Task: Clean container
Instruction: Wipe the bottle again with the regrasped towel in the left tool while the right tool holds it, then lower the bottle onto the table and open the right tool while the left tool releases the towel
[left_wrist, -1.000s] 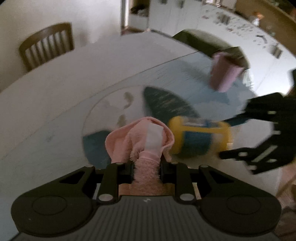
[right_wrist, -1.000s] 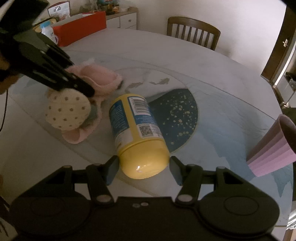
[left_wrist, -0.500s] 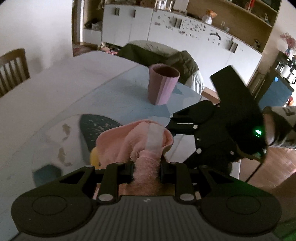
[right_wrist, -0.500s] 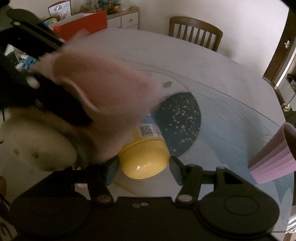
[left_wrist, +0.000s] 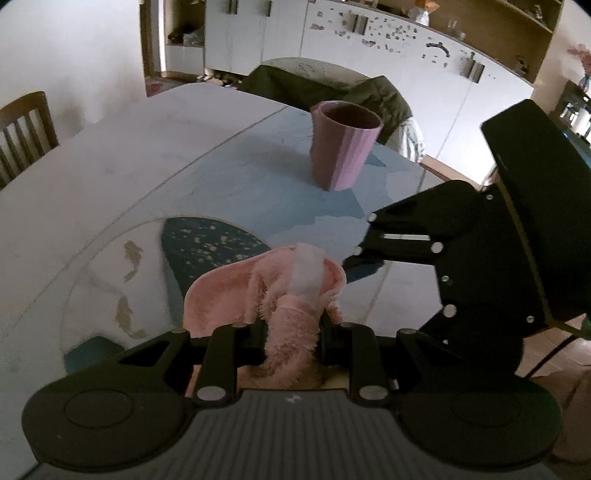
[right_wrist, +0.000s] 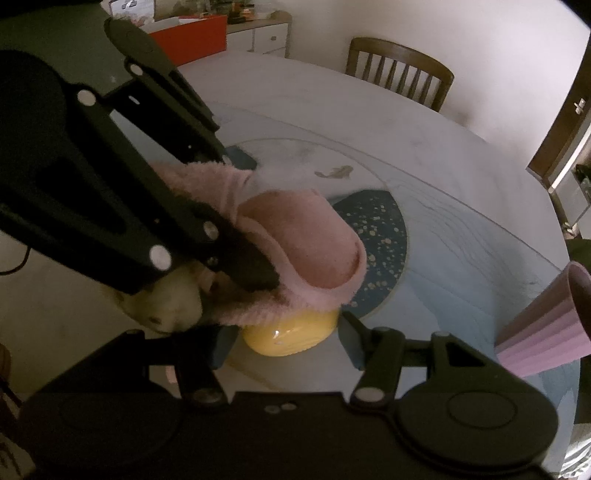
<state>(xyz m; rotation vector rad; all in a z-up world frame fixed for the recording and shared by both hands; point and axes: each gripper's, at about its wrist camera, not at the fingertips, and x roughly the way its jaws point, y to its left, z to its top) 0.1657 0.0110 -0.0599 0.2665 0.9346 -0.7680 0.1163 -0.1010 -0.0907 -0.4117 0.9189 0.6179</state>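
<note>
One yellow container (right_wrist: 291, 332) lies on the table (left_wrist: 110, 155) between the right gripper (right_wrist: 284, 343)'s spread jaws. One pink cloth (right_wrist: 306, 254), pinched by the left gripper (left_wrist: 291, 328), drapes over it. One purple cup (left_wrist: 343, 147) at 12 o'clock; wooden chair (right_wrist: 399, 70), white cabinets (left_wrist: 369, 48) behind.

We're seeing two matte black handheld rigs here: the left gripper (left_wrist: 291, 332) has a ribbed grey top plate with a tiny white logo, round discs at 7 and 5 o'clock, and silver screws on its linkages. The right gripper (right_wrist: 284, 336) has the same black linkages and silver screws.
</note>
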